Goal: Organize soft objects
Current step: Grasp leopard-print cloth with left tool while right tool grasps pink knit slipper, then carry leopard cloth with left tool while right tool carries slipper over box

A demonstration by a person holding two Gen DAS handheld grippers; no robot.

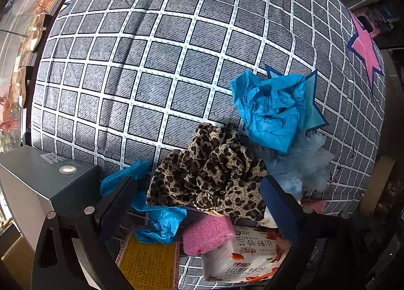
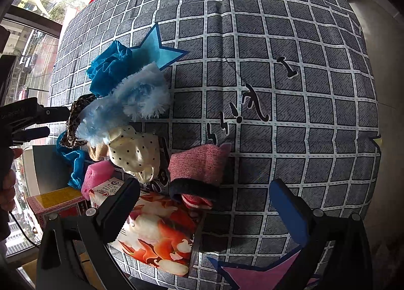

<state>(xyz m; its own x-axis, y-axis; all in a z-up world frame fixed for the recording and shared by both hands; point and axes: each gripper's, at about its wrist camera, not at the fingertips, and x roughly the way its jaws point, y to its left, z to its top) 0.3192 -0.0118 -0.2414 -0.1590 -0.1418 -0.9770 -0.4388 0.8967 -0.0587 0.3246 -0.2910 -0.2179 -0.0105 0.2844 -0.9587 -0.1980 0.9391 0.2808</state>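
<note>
Soft things lie heaped on a grey checked bedspread (image 1: 156,68). In the left wrist view my left gripper (image 1: 199,194) is open around a leopard-print cloth (image 1: 209,171). A crumpled blue bag (image 1: 272,108), pale blue fluff (image 1: 300,163), a second blue bag (image 1: 161,224) and a pink sponge (image 1: 207,234) lie around it. In the right wrist view my right gripper (image 2: 204,194) is open, with a pink sock with a dark cuff (image 2: 197,171) between its fingers. A cream dotted cloth (image 2: 136,151), the fluff (image 2: 131,103) and the leopard cloth (image 2: 74,118) lie to the left.
A dark green box (image 1: 50,181) stands at the bed's left edge. A printed snack pouch (image 2: 156,234) and a yellow-labelled box (image 2: 55,201) lie at the near edge. The left gripper's body (image 2: 27,118) shows at left in the right wrist view. Shoes (image 1: 38,32) sit by the window.
</note>
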